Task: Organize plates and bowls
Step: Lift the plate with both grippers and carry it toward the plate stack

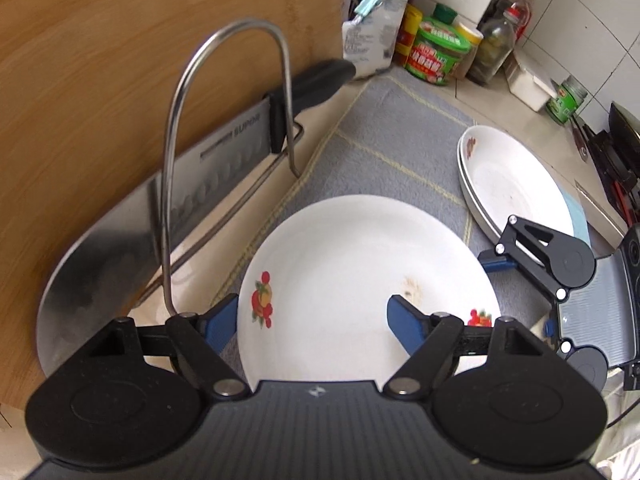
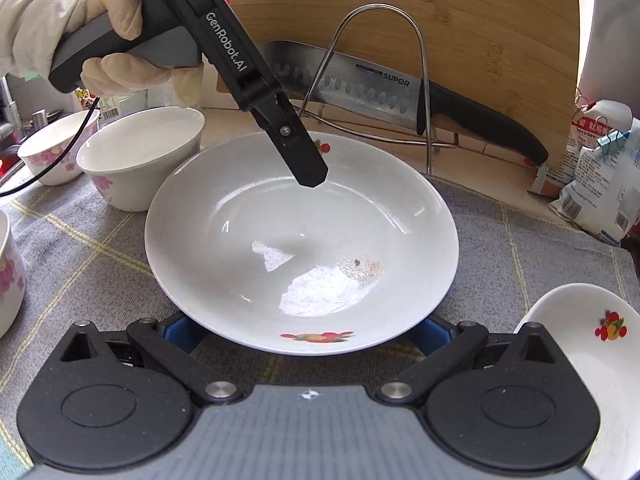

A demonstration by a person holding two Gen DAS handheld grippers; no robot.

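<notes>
the knife blade (image 2: 372, 88) beyond the right gripper (image 2: 308, 332), in the wire rack, reads "supor" beside a dark bar. the left gripper (image 2: 310, 176), hanging over the plate ahead of it, bears "genrobot.ai" along its arm. print on the bags (image 2: 600, 176) to the far right is too small to read.

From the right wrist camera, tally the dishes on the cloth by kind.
Plates: 2, the centre plate and the right-edge plate
Bowls: 3, the near bowl, the far bowl and the left-edge bowl
Total: 5
</notes>
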